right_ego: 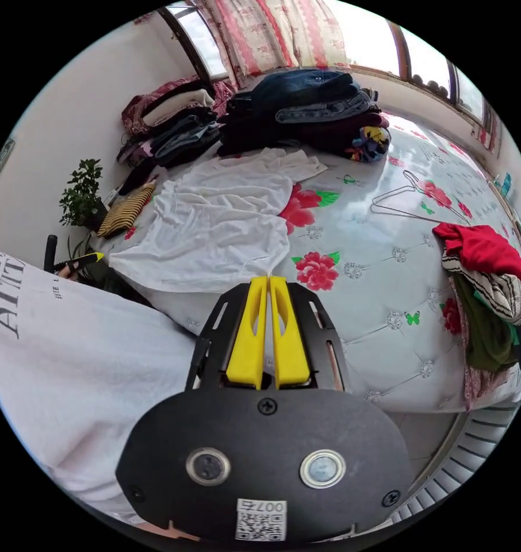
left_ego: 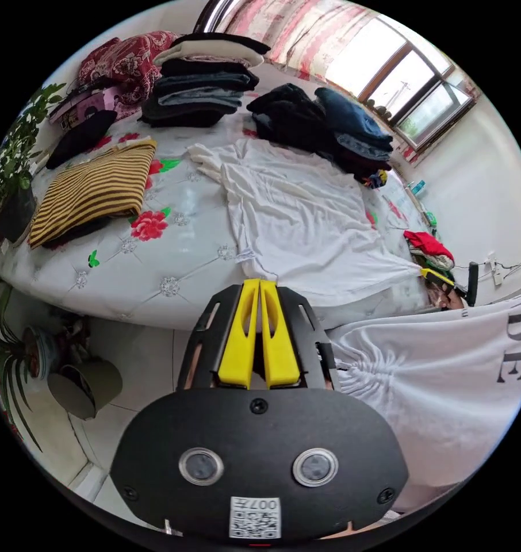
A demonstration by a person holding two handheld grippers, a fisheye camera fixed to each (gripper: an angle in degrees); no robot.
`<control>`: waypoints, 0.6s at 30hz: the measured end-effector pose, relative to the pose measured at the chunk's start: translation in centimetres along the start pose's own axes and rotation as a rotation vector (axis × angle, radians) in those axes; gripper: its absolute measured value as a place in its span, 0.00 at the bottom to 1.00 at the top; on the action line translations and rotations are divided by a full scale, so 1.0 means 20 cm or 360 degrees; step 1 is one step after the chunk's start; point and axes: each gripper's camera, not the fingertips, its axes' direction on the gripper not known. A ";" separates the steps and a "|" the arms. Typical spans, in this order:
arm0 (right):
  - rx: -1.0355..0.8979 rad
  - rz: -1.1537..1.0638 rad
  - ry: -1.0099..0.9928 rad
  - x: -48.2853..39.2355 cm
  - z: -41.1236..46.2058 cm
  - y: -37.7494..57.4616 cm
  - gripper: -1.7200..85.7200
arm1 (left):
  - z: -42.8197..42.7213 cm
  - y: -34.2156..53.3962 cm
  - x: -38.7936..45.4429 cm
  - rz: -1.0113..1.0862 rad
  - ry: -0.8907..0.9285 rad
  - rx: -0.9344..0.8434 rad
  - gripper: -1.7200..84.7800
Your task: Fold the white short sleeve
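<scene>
The white short-sleeve shirt (left_ego: 295, 224) lies spread on the flowered bed (left_ego: 174, 241), its hem at the near edge. My left gripper (left_ego: 259, 283) is shut on one hem corner, yellow jaws pressed together on the cloth. The fabric bunches and pulls taut toward the right gripper (left_ego: 439, 277) at the other corner. In the right gripper view, the shirt (right_ego: 214, 224) stretches away from my right gripper (right_ego: 268, 280), which is shut on its hem corner. The left gripper (right_ego: 82, 260) shows at the far left, at the shirt's other corner.
A folded striped top (left_ego: 94, 190) and stacks of dark clothes (left_ego: 197, 92) (left_ego: 329, 126) sit behind the shirt. A red and striped pile (right_ego: 490, 276) and a wire hanger (right_ego: 410, 198) lie to the right. Potted plants (left_ego: 19, 172) stand by the bed. The person's white top (left_ego: 444, 379) is close.
</scene>
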 end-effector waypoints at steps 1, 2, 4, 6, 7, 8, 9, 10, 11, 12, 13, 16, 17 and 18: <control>0.0045 0.0013 -0.0059 0.02 -0.09 0.01 0.02 | -0.12 -0.03 -0.02 0.0040 0.0024 0.0079 0.01; 0.0061 0.0019 -0.0083 0.03 -0.13 0.02 0.02 | -0.18 -0.04 -0.03 0.0054 0.0027 0.0110 0.01; 0.0091 0.0055 -0.0152 0.08 -0.21 0.01 0.02 | -0.29 -0.12 -0.13 0.0024 0.0050 0.0199 0.01; 0.0075 0.0120 -0.0249 0.14 -0.18 -0.03 0.02 | -0.26 -0.20 -0.22 0.0004 0.0072 0.0211 0.01; 0.0085 0.0154 -0.0288 0.17 -0.15 -0.07 0.02 | -0.16 -0.25 -0.26 -0.0041 0.0114 0.0147 0.02; 0.0087 0.0168 -0.0294 0.18 -0.13 -0.09 0.02 | -0.11 -0.27 -0.28 -0.0055 0.0146 0.0101 0.02; 0.0077 0.0163 -0.0295 0.18 -0.08 -0.13 0.02 | 0.03 -0.30 -0.27 -0.0055 0.0201 -0.0002 0.05; 0.0065 0.0132 -0.0269 0.16 -0.04 -0.16 0.02 | 0.17 -0.30 -0.23 -0.0035 0.0221 -0.0116 0.09; 0.0057 0.0114 -0.0248 0.15 -0.01 -0.16 0.02 | 0.24 -0.30 -0.20 -0.0013 0.0219 -0.0184 0.10; 0.0036 0.0090 -0.0215 0.14 0.03 -0.17 0.02 | 0.38 -0.27 -0.14 0.0033 0.0183 -0.0311 0.12; 0.0015 0.0081 -0.0208 0.13 0.07 -0.15 0.02 | 0.51 -0.23 -0.09 0.0054 0.0126 -0.0402 0.13; -0.0008 0.0119 -0.0217 0.13 0.13 -0.08 0.02 | 0.75 -0.16 0.01 0.0055 0.0124 -0.0560 0.15; -0.0013 0.0130 -0.0222 0.14 0.14 -0.06 0.02 | 0.79 -0.15 0.02 0.0047 0.0130 -0.0590 0.16; -0.0019 0.0156 -0.0229 0.15 0.16 -0.03 0.02 | 0.86 -0.15 0.04 0.0044 0.0151 -0.0641 0.16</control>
